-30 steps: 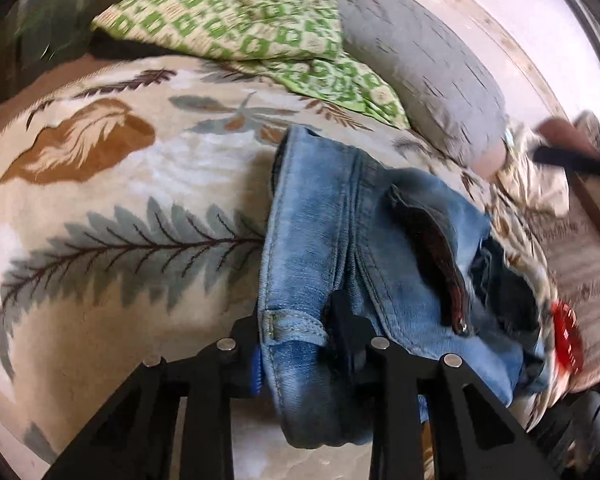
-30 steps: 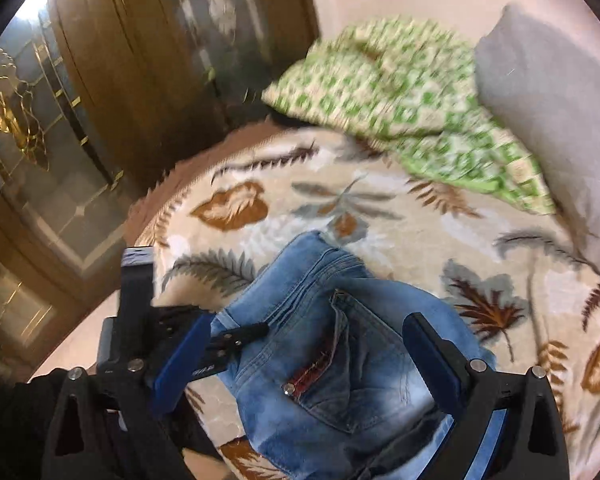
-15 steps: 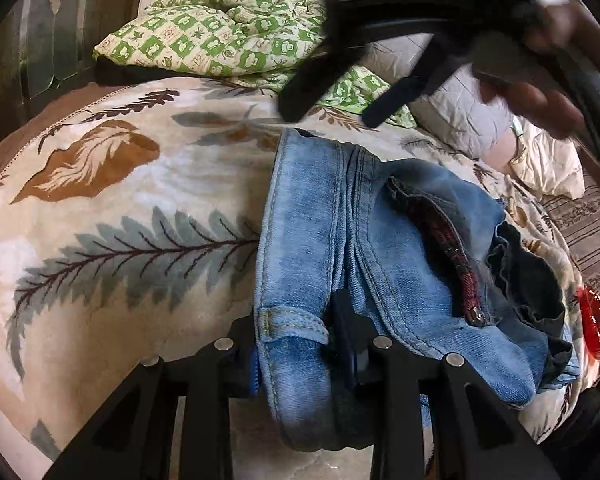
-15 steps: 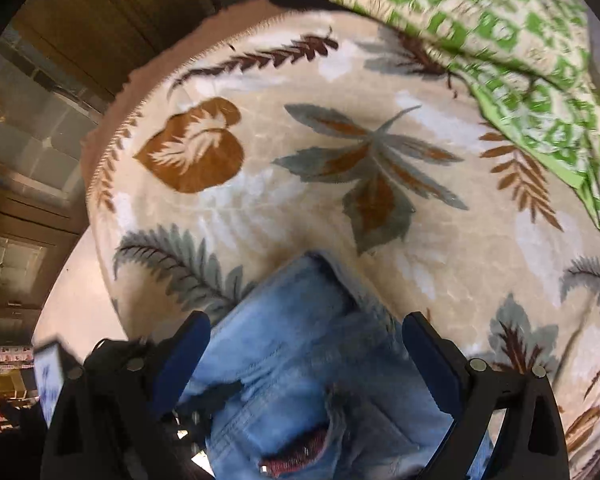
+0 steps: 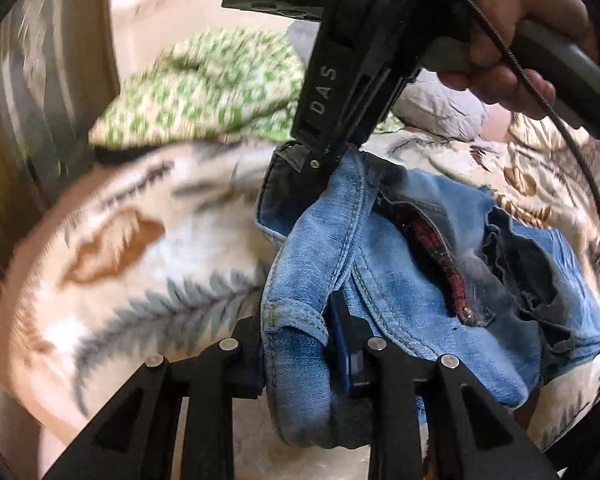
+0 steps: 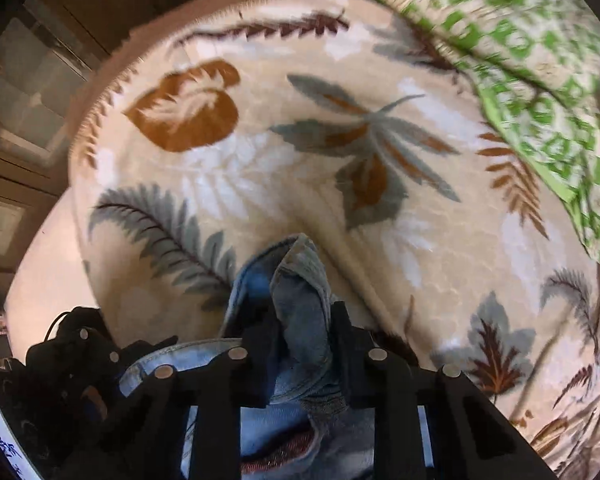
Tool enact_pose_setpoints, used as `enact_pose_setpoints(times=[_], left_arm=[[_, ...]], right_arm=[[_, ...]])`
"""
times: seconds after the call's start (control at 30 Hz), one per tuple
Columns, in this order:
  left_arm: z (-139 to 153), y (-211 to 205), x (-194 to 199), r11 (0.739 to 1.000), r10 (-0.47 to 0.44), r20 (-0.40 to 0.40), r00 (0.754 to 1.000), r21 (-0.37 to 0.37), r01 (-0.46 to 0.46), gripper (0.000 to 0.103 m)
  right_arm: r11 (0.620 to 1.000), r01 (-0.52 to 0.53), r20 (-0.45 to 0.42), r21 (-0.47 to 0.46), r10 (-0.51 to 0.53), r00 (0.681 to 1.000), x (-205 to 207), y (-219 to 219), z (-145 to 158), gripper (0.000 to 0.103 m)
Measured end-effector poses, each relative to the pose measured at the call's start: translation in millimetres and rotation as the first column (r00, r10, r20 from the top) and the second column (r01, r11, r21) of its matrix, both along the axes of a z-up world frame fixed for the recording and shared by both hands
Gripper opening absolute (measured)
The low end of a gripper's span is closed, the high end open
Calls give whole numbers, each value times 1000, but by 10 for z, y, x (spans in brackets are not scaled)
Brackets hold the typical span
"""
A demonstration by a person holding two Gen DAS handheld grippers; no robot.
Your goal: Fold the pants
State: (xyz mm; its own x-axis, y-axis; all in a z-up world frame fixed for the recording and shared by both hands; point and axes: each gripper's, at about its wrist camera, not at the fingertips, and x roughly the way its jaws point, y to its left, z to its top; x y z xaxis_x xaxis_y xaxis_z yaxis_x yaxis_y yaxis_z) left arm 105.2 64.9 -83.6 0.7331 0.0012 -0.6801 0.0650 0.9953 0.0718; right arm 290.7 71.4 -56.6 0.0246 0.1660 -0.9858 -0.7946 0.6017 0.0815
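Jeans lie bunched on the bed, pinched by both hand-held grippers. The left clamps the near hem; the right, pointing down, has just closed on the far edge, likely to lift both ends for a fold.

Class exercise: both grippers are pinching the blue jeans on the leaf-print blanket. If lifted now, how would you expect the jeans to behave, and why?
The jeans would probably sag between the left gripper and right gripper, since the denim already bunches and drapes. They likely feel fairly heavy for cloth, being folded in thick layers. Slipping seems unlikely: each gripper is shut on a thick wad.
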Motion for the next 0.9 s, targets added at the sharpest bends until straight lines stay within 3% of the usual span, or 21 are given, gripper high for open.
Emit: enact_pose_setpoints(times=[0.23, 0.37, 0.5, 0.6, 0.77, 0.9], left_arm=[[408, -573, -231, 971, -104, 79, 991, 225, 84, 26], [637, -1018, -389, 939, -191, 116, 975, 310, 147, 22], [715, -1485, -495, 915, -300, 114, 947, 315, 252, 21], [659, -1799, -520, 893, -379, 81, 922, 291, 342, 19], [427, -2218, -470, 854, -473, 4, 881, 248, 457, 14], [167, -2440, -347, 845, -506, -73, 860, 161, 510, 14]], right_arm=[[965, 113, 36, 238, -125, 991, -235, -800, 502, 23], [900, 190, 30, 392, -219, 975, -457, -1433, 685, 23], [823, 285, -6, 491, -324, 946, -668, -2164, 664, 23], [757, 375, -63, 535, -407, 911, -792, -2664, 454, 23], [675, 498, -145, 544, -510, 848, -871, -3225, -21, 23], [626, 584, -200, 517, -575, 793, -816, -3509, -396, 23]])
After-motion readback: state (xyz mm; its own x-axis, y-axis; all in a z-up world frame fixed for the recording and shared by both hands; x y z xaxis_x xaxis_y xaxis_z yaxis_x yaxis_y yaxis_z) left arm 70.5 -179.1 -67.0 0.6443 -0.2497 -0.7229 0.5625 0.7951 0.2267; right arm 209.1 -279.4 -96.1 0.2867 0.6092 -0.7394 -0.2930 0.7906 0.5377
